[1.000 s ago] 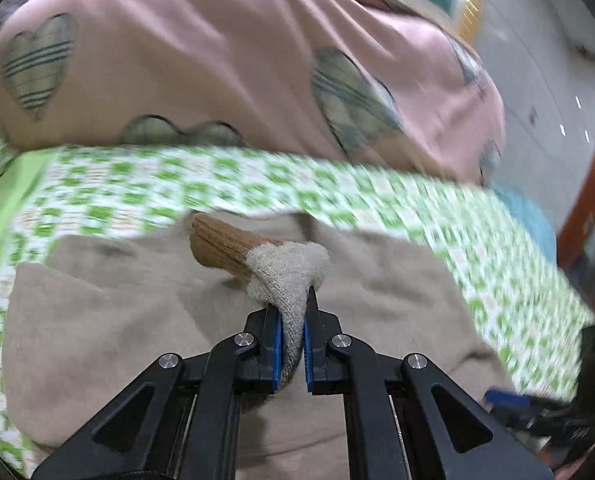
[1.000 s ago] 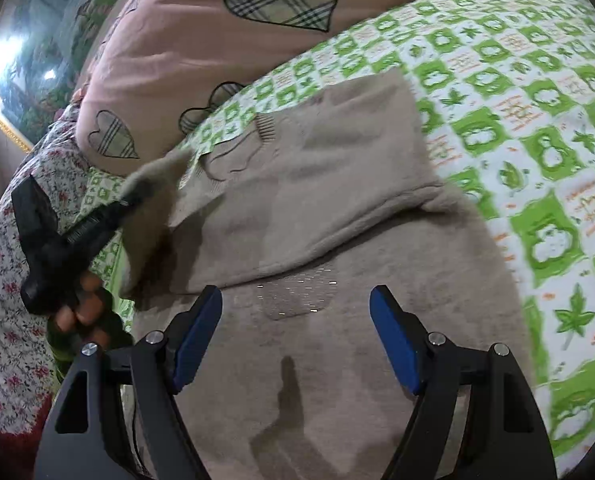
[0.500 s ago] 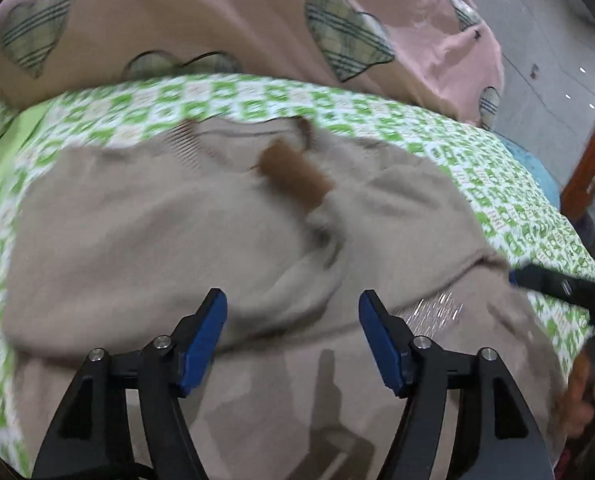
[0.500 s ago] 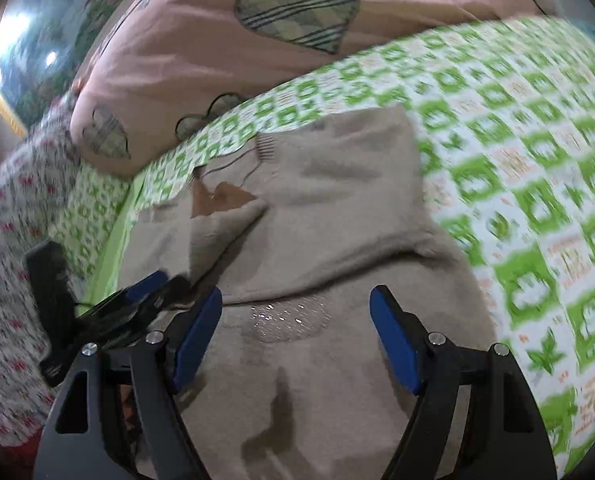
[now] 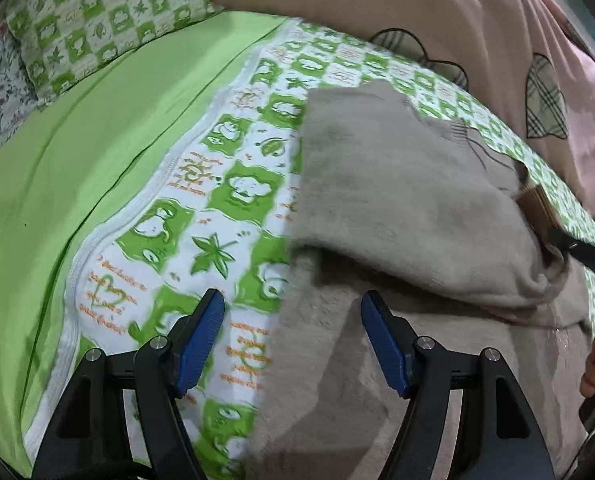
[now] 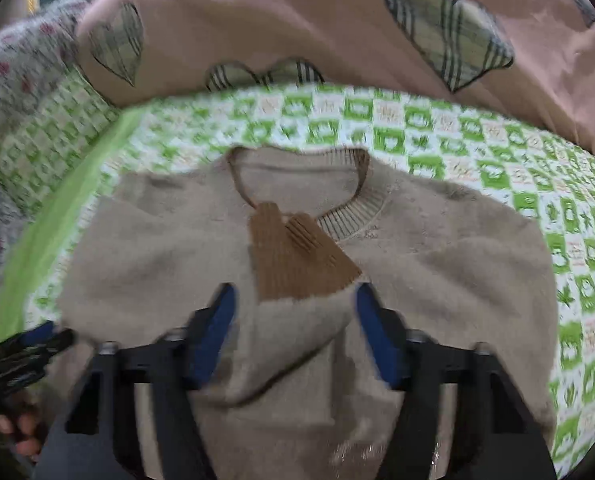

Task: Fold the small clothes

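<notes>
So far left there's a plain lime-green sheet (image 5: 97,152), nothing on it, lots of room there. Next over, the green-and-white checkered bedspread (image 5: 225,184) with orange script on the white squares, too blurry to read. The left gripper (image 5: 292,338) hangs with its blue pads spread wide, nothing between them, right over the left edge of the beige sweater (image 6: 437,264). Sweater lies flat on the bedspread, both sleeves folded in, brown cuffs (image 6: 293,256) overlapping just under the neckline. The right gripper (image 6: 295,334) is spread wide too, empty, above the sleeve ends. A pink heart-print duvet (image 6: 297,20) crowds the far edge.
</notes>
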`<action>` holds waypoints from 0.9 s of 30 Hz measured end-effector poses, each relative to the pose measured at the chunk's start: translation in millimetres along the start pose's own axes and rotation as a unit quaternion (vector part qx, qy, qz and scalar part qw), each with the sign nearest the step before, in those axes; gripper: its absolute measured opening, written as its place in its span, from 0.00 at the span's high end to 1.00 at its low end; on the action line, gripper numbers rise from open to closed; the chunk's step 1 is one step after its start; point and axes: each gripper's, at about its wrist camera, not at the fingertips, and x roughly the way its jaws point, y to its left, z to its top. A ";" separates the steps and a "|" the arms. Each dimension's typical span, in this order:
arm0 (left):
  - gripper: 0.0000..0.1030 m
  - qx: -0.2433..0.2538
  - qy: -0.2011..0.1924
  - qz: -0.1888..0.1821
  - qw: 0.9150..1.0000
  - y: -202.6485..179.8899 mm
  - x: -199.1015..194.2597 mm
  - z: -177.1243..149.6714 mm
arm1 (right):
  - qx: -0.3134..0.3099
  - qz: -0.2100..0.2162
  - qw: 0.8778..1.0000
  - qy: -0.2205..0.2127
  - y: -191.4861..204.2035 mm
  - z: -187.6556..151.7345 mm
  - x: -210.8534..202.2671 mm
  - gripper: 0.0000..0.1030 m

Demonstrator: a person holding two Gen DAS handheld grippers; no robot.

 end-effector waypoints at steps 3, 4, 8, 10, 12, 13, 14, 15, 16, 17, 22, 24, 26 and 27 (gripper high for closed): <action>0.30 0.009 -0.001 0.008 1.000 -5.3 6.6 7.3 | 0.014 0.013 1.000 0.025 -10.6 -0.3 16.5 0.90; 0.30 0.014 -0.004 0.010 1.000 -8.4 8.4 11.6 | 0.025 0.025 0.999 0.009 -16.5 -0.5 8.2 0.90; 0.31 0.019 -0.012 0.010 1.000 -18.1 13.6 22.6 | 0.110 0.073 0.987 -0.086 -64.3 -11.3 -49.2 0.91; 0.30 0.021 -0.013 0.014 1.000 -20.8 15.5 21.6 | 0.136 0.064 0.984 -0.094 -86.8 -25.3 -57.8 0.91; 0.31 0.022 -0.013 0.021 0.999 -23.5 18.1 20.4 | 0.150 0.066 0.984 -0.072 -104.7 -41.5 -49.2 0.91; 0.31 0.022 -0.014 0.024 0.999 -24.0 18.3 20.4 | 0.160 0.068 0.983 -0.053 -112.0 -49.3 -41.6 0.91; 0.31 0.020 -0.015 0.026 0.999 -23.5 17.6 20.6 | 0.170 0.068 0.982 -0.039 -117.0 -56.6 -36.2 0.91; 0.30 0.015 -0.017 0.027 0.999 -22.0 16.2 21.3 | 0.175 0.068 0.982 -0.025 -120.7 -65.4 -31.1 0.90; 0.30 0.009 -0.020 0.028 0.999 -20.0 15.3 21.7 | 0.176 0.067 0.982 -0.016 -121.8 -69.7 -28.6 0.87; 0.30 0.005 -0.021 0.028 0.999 -18.5 15.2 21.8 | 0.184 0.059 0.981 -0.005 -123.3 -75.4 -27.5 0.84; 0.31 0.010 -0.023 0.036 0.999 -19.8 13.5 15.0 | 0.242 0.104 0.964 -0.027 -134.1 -83.3 -40.0 0.44; 0.31 0.011 -0.024 0.038 0.999 -20.7 13.1 13.4 | 0.255 0.111 0.960 -0.036 -138.5 -82.9 -42.9 0.41; 0.31 0.011 -0.024 0.042 0.999 -21.6 14.0 13.4 | 0.269 0.108 0.957 -0.030 -142.9 -80.9 -38.4 0.41; 0.31 0.011 -0.024 0.044 0.999 -21.9 14.0 13.5 | 0.273 0.108 0.955 -0.027 -143.9 -80.0 -34.5 0.44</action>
